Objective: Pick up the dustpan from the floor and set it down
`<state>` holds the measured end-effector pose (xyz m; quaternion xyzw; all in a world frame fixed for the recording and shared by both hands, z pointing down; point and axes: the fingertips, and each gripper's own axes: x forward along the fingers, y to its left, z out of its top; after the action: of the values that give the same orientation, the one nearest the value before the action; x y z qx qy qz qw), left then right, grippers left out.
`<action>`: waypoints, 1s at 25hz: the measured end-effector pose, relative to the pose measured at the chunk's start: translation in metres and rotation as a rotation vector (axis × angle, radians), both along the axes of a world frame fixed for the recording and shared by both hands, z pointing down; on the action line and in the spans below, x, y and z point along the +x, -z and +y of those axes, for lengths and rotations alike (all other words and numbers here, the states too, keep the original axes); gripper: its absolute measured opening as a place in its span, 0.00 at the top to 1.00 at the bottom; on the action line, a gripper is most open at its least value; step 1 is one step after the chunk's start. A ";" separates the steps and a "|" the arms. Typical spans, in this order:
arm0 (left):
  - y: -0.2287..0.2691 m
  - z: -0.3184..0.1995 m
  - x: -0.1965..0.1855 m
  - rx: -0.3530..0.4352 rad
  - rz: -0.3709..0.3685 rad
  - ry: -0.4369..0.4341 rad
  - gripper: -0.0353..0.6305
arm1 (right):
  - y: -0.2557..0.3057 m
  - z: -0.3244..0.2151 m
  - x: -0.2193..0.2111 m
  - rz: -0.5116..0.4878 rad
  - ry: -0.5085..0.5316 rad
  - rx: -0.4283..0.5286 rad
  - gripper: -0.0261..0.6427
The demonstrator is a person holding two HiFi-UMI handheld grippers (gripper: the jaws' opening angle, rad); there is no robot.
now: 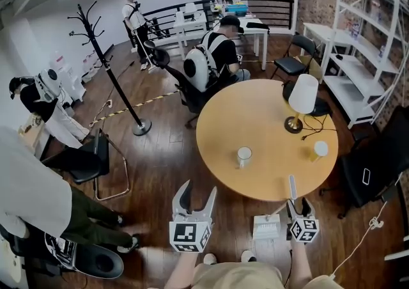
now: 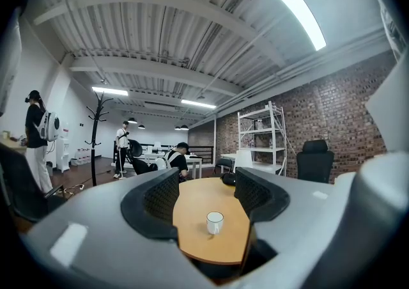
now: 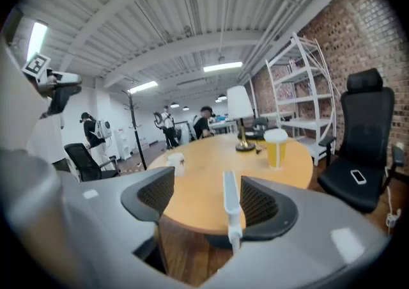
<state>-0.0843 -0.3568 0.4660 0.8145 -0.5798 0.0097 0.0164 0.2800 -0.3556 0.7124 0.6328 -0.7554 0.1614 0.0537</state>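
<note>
The white dustpan (image 1: pixel 266 227) stands on the wood floor by the near edge of the round table, its long handle (image 1: pixel 292 188) rising upright. My right gripper (image 1: pixel 299 206) is around that handle. In the right gripper view the handle (image 3: pixel 231 204) stands between the jaws, close to the right pad (image 3: pixel 258 202), with a wide gap on the left; my right gripper (image 3: pixel 208 195) is open and not pressing on it. My left gripper (image 1: pixel 197 199) hangs to the left of the dustpan, level, open and empty (image 2: pixel 206 201).
The round wooden table (image 1: pixel 255 121) lies just ahead with a white mug (image 1: pixel 243 155), a lamp (image 1: pixel 301 99) and a yellow cup (image 1: pixel 319 150). A black office chair (image 1: pixel 374 166) stands right. At left are a seated person, a black chair (image 1: pixel 89 163) and a coat stand (image 1: pixel 108 70).
</note>
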 end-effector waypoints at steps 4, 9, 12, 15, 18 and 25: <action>0.005 0.002 -0.001 0.009 0.003 0.006 0.54 | 0.123 -0.006 -0.058 -0.018 0.111 0.260 0.50; 0.018 0.008 -0.008 0.042 0.005 0.028 0.54 | 0.249 -0.007 -0.130 0.066 0.218 0.513 0.39; 0.027 0.014 -0.011 0.066 -0.001 0.043 0.54 | 0.272 -0.009 -0.154 0.123 0.241 0.494 0.39; 0.032 0.019 -0.018 0.082 0.002 0.056 0.54 | 0.281 -0.006 -0.169 0.122 0.247 0.482 0.41; 0.032 0.023 -0.024 0.080 0.004 0.065 0.54 | 0.275 -0.004 -0.175 0.129 0.248 0.455 0.42; 0.022 0.026 -0.031 0.071 0.010 0.071 0.54 | 0.266 -0.003 -0.181 0.143 0.280 0.439 0.45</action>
<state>-0.1151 -0.3306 0.4441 0.7937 -0.6081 -0.0156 -0.0090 0.0993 -0.3589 0.4460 0.5285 -0.8468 -0.0602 -0.0097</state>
